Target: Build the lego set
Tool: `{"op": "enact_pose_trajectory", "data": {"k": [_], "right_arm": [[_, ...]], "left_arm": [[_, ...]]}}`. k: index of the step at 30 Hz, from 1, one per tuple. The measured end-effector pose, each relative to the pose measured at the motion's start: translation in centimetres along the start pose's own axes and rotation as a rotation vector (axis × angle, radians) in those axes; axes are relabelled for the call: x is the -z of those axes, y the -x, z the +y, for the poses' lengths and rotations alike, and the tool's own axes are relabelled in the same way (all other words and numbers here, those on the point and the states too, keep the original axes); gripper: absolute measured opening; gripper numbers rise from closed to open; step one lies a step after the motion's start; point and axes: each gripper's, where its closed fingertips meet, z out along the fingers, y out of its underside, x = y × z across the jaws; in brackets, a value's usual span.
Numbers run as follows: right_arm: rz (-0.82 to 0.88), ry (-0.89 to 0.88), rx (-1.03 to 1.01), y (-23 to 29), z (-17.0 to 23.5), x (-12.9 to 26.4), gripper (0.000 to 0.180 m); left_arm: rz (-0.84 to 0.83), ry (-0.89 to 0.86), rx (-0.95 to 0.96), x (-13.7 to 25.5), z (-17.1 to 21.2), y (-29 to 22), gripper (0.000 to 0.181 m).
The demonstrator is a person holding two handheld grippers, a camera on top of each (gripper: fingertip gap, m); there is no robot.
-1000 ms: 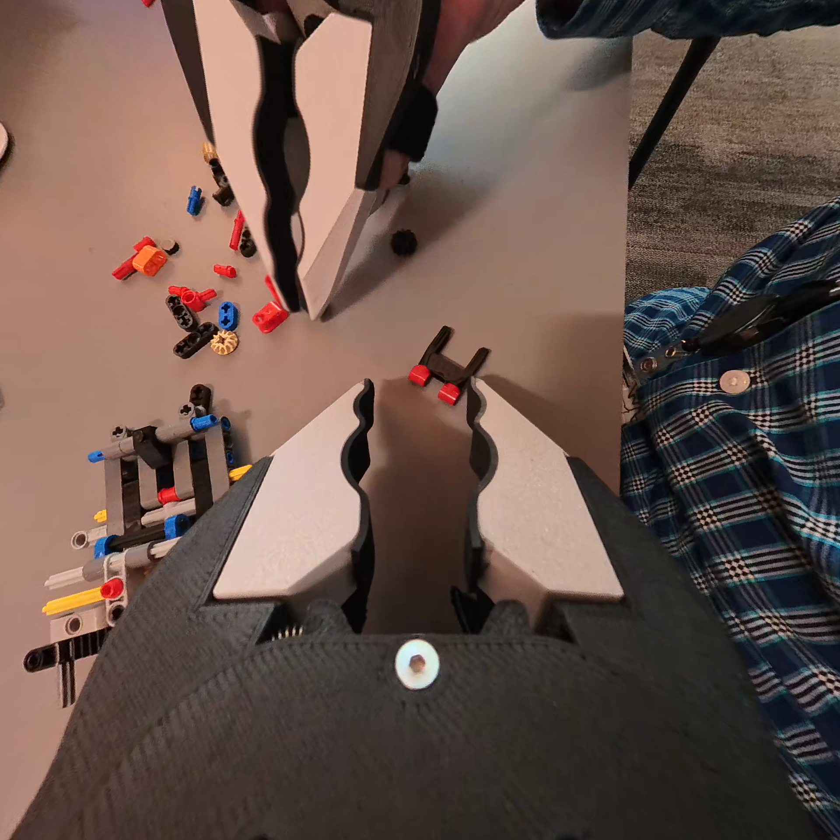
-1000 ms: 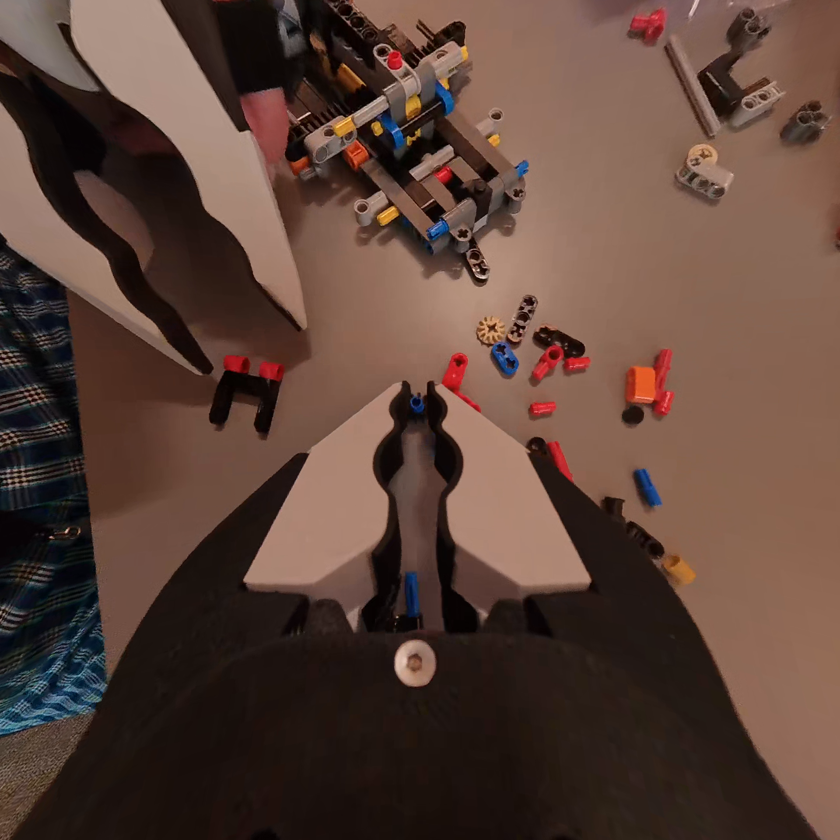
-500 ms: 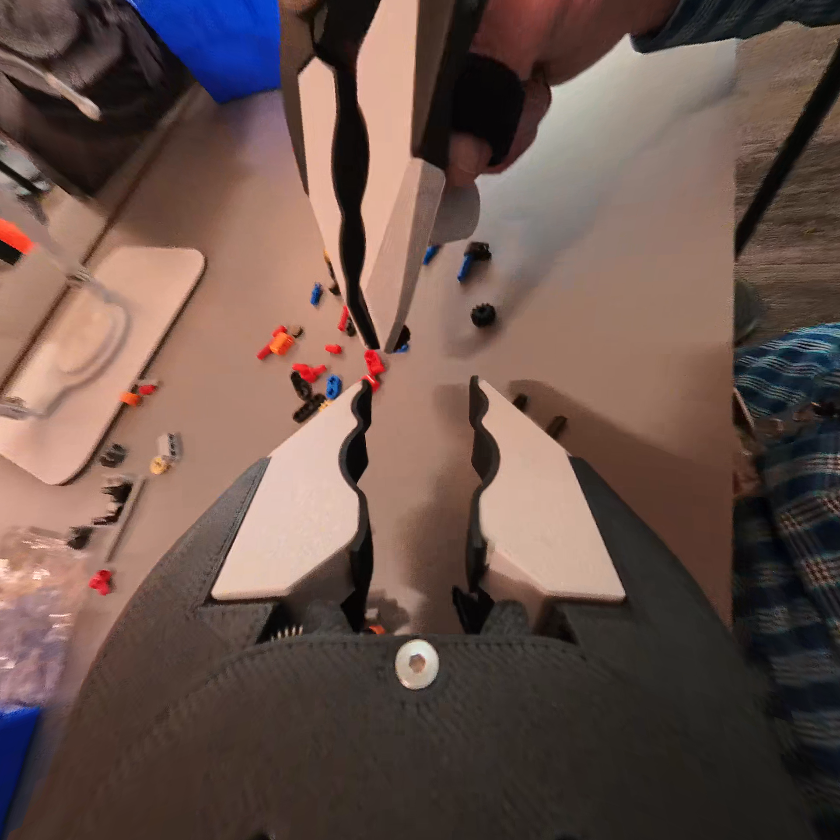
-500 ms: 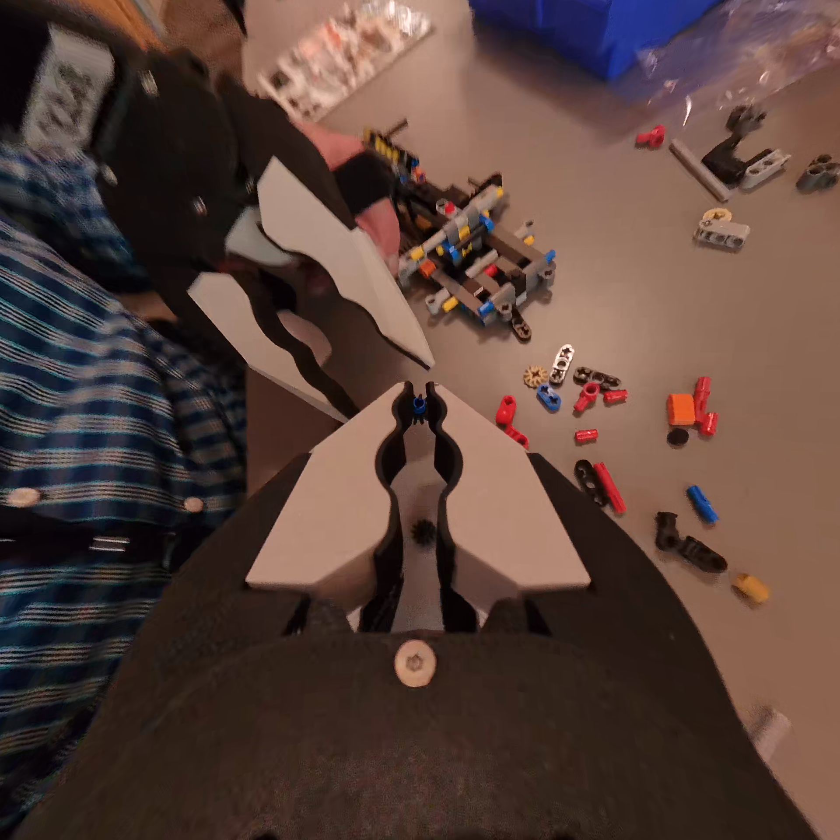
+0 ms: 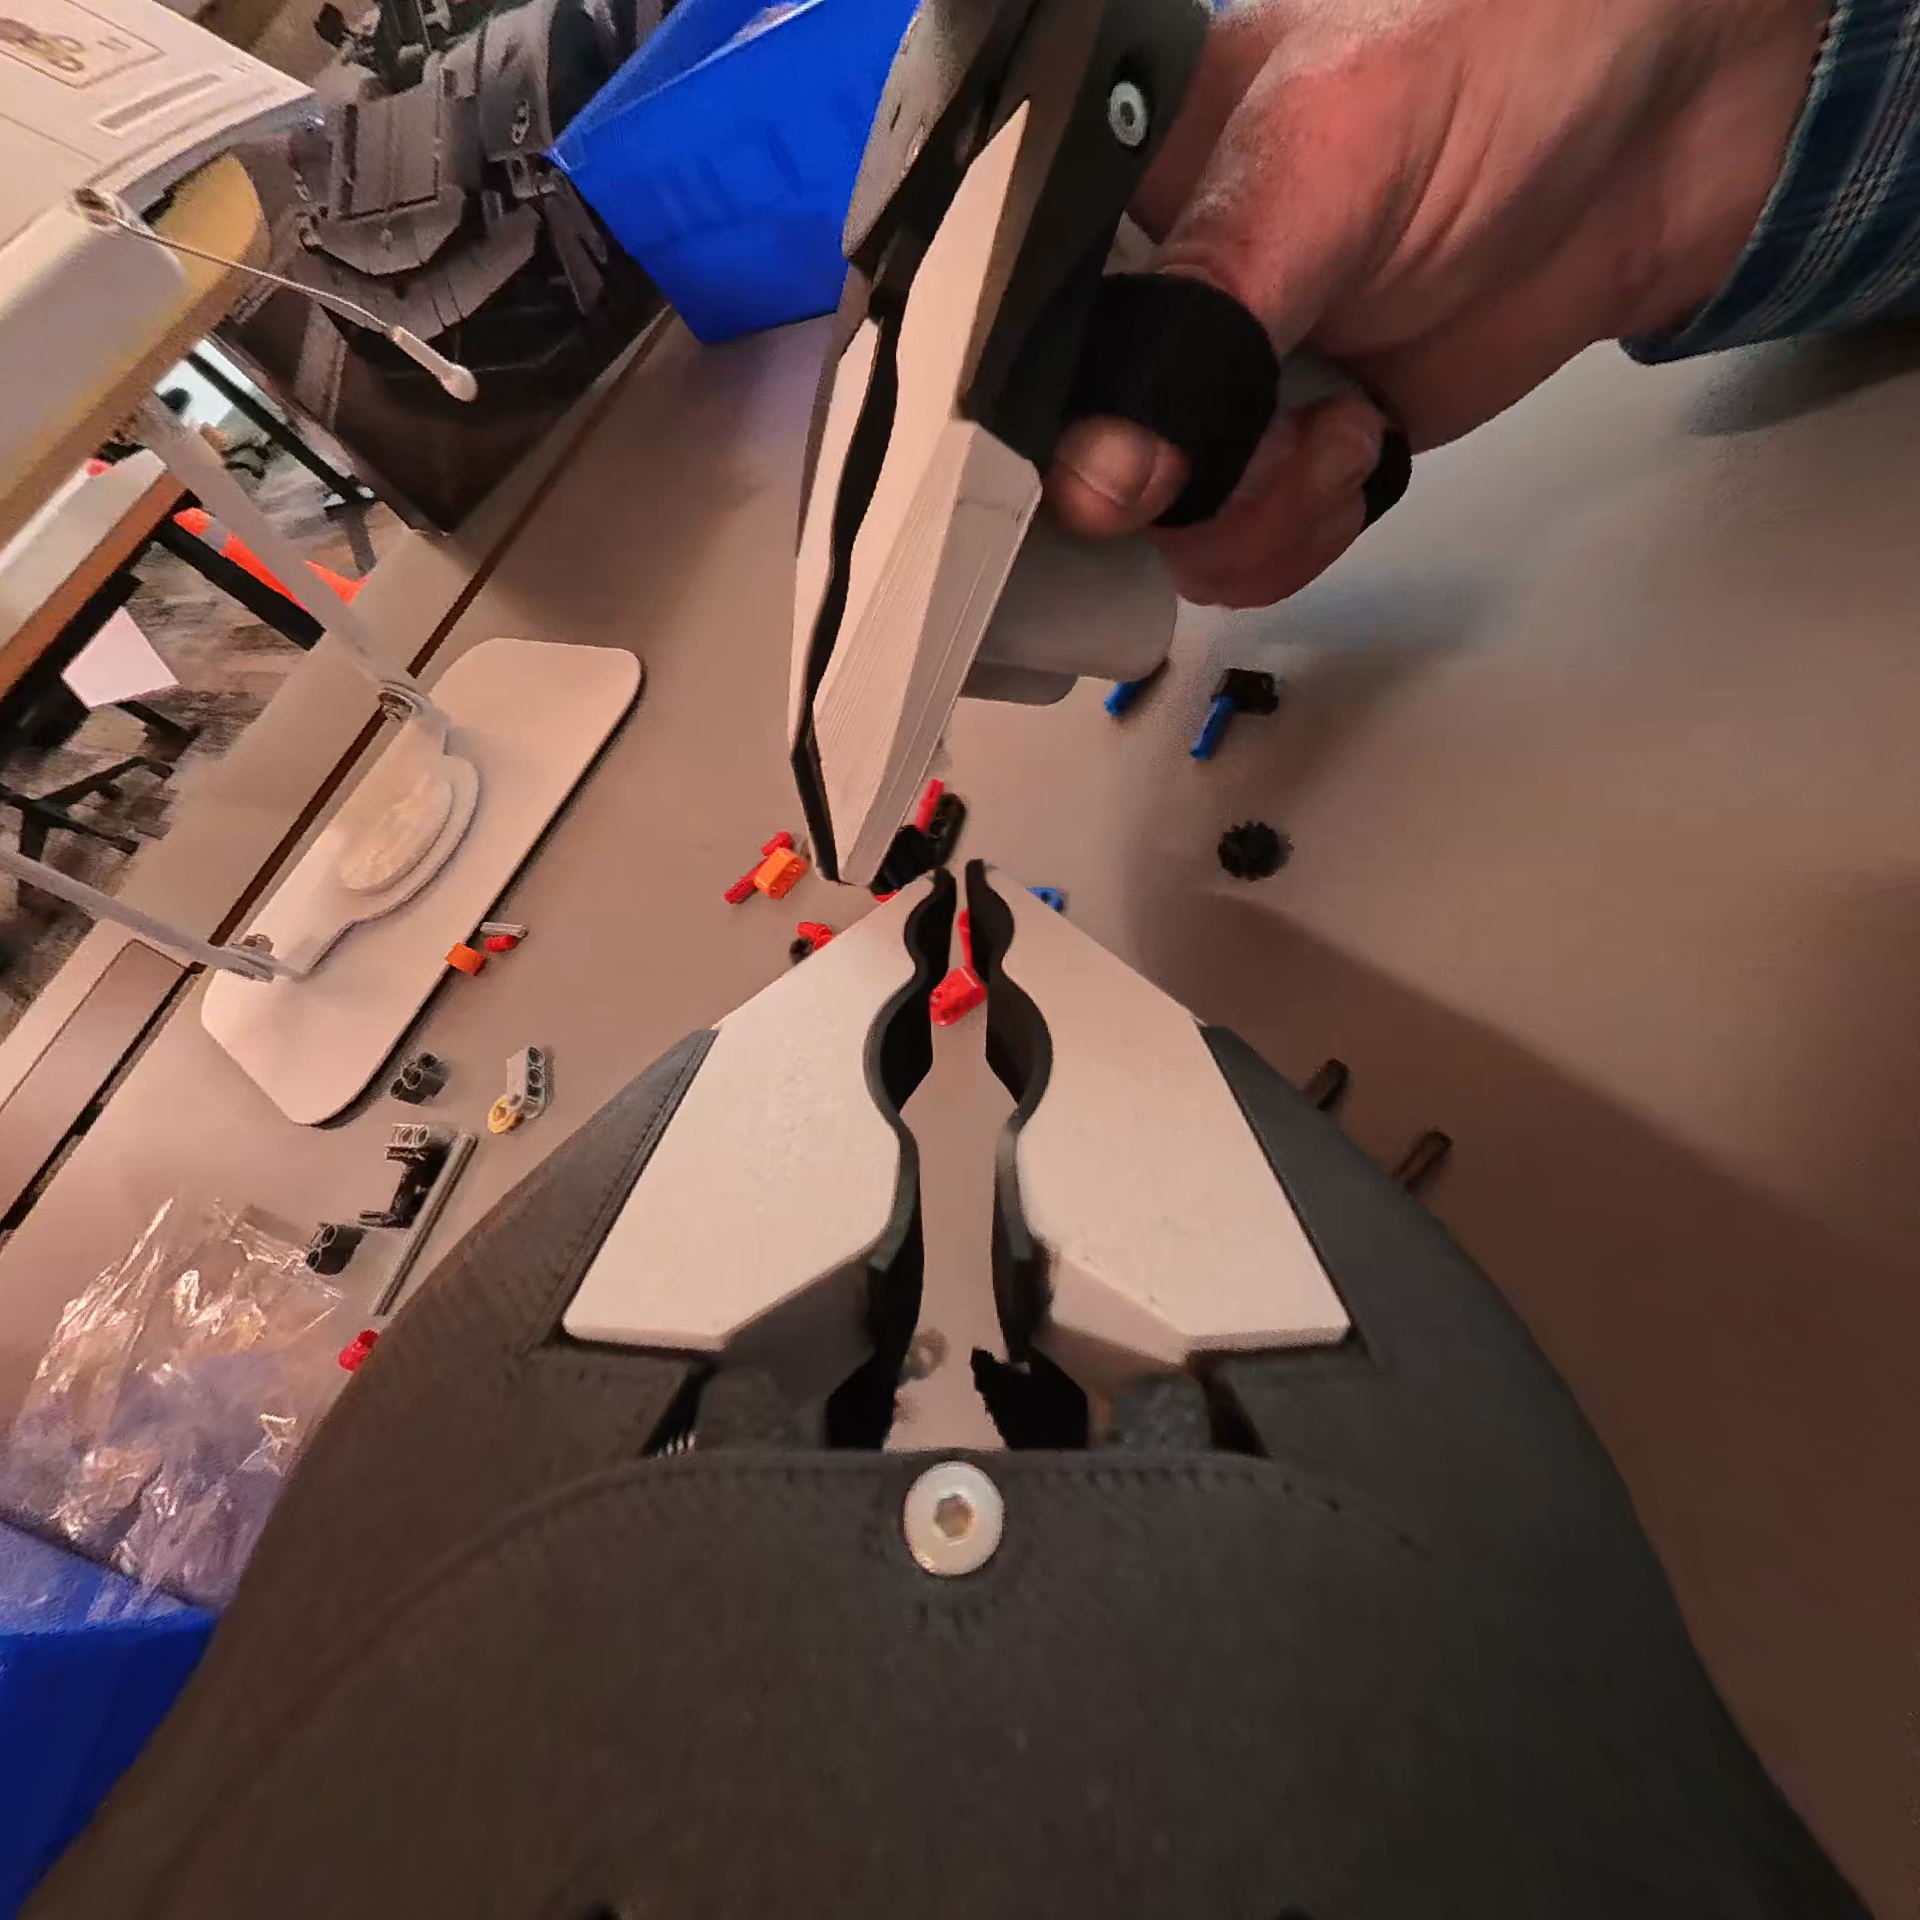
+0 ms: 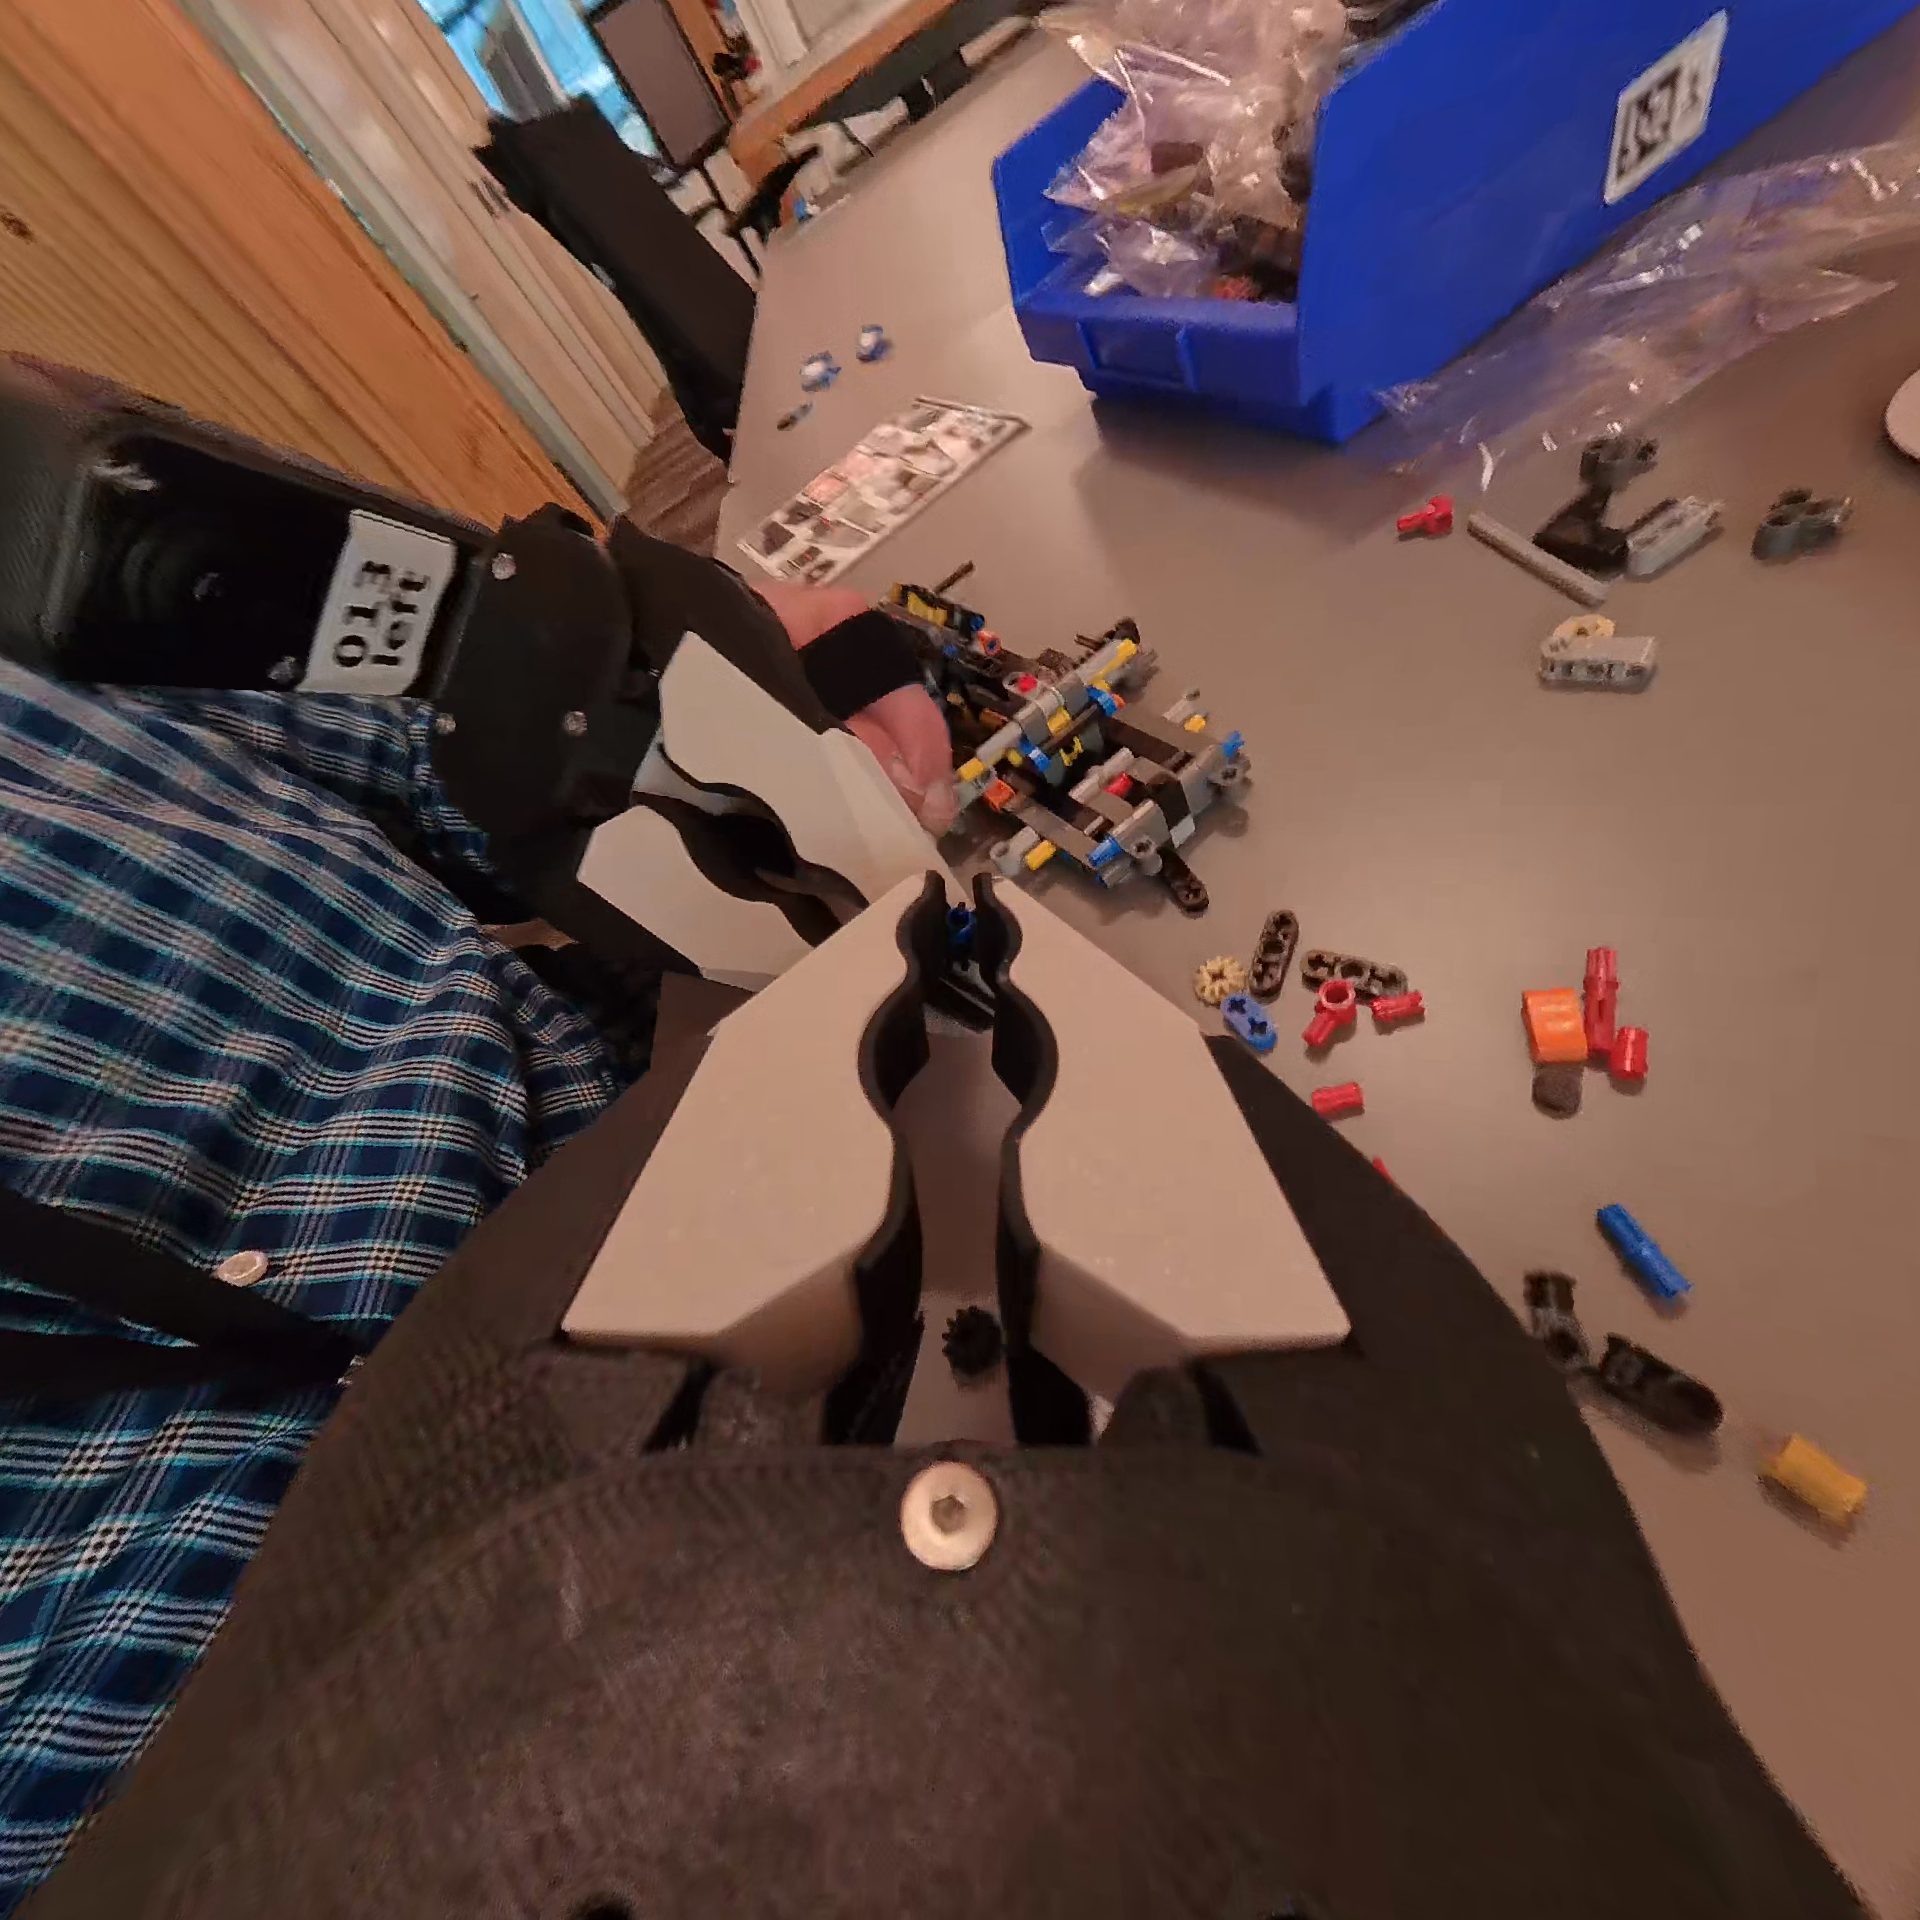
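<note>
My right gripper [image 6: 957, 896] pinches a small blue pin [image 6: 961, 918] between its fingers. My left gripper [image 5: 952, 885] clamps a black piece with red pins [image 5: 957, 989], both above the desk [image 5: 1558, 831]. The half-built lego model [image 6: 1081, 769] sits behind.

The grey worktop [image 6: 1455, 831] carries a half-built lego chassis [image 6: 1091, 769], with loose red, blue, black and orange pieces [image 6: 1558, 1023] scattered beside it. Farther back stand a blue bin [image 6: 1299, 312] of bagged parts, a clear plastic bag [image 6: 1683, 301] and a printed instruction sheet [image 6: 883, 483]. A black gear [image 5: 1252, 849] and a white stand base [image 5: 436, 852] also lie on it.
</note>
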Motion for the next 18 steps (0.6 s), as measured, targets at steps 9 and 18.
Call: {"op": "enact_pose_trajectory", "data": {"k": [9, 18], "right_arm": [[-0.094, -0.068, 0.026, -1.1, -2.2, 0.6, 0.003], [-0.119, -0.103, -0.007, -1.6, -2.1, 0.9, 0.002]], "left_arm": [[-0.032, 0.010, 0.078, -1.2, -0.6, 2.0, 0.016], [-0.083, 0.001, 0.107, -1.8, -0.4, 3.1, 0.020]]}}
